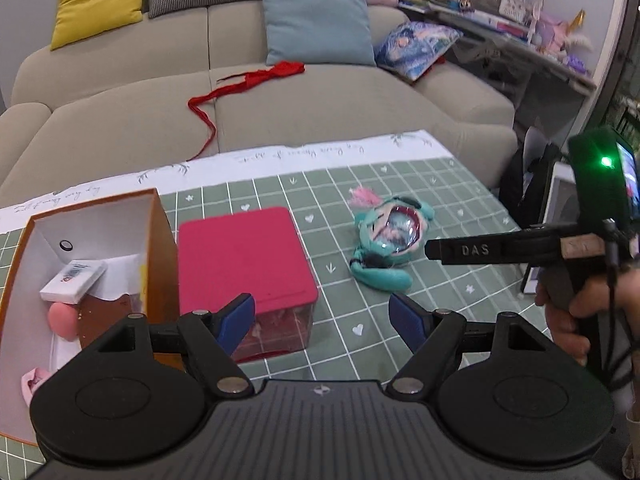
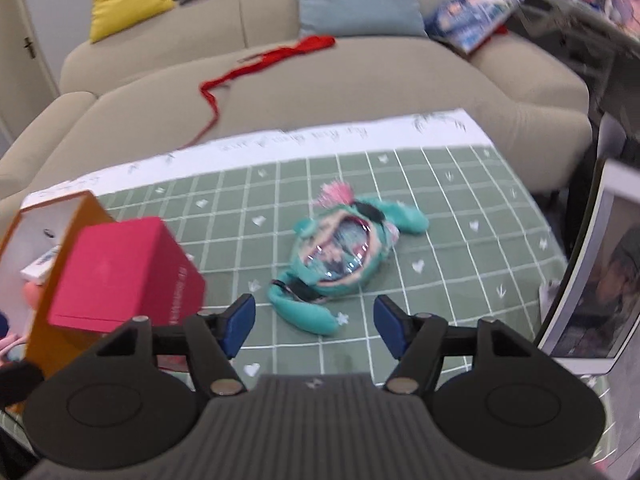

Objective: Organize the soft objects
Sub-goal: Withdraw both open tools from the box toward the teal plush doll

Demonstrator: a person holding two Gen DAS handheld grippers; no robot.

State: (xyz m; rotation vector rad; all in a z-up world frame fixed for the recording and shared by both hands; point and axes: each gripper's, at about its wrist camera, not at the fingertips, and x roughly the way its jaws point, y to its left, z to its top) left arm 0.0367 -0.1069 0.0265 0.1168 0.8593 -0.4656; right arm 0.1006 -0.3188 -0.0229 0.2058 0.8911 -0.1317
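Note:
A teal plush toy (image 1: 386,240) with a clear window and a pink tuft lies on the green grid tablecloth (image 1: 400,184). In the right wrist view the same plush toy (image 2: 340,258) lies just beyond my right gripper (image 2: 314,322), which is open with nothing between its blue pads. My left gripper (image 1: 322,320) is open and empty too, hovering near a pink-lidded box (image 1: 244,256). Left of it stands an orange open box (image 1: 80,264) holding a pink soft ball (image 1: 62,320) and a white packet (image 1: 74,280). The right gripper's body (image 1: 520,248) shows at the right of the left wrist view.
A beige sofa (image 1: 280,112) runs behind the table with yellow, striped and blue cushions and a red ribbon (image 1: 248,84). A cluttered shelf (image 1: 500,12) stands at the back right. A framed picture (image 2: 592,272) leans at the table's right edge.

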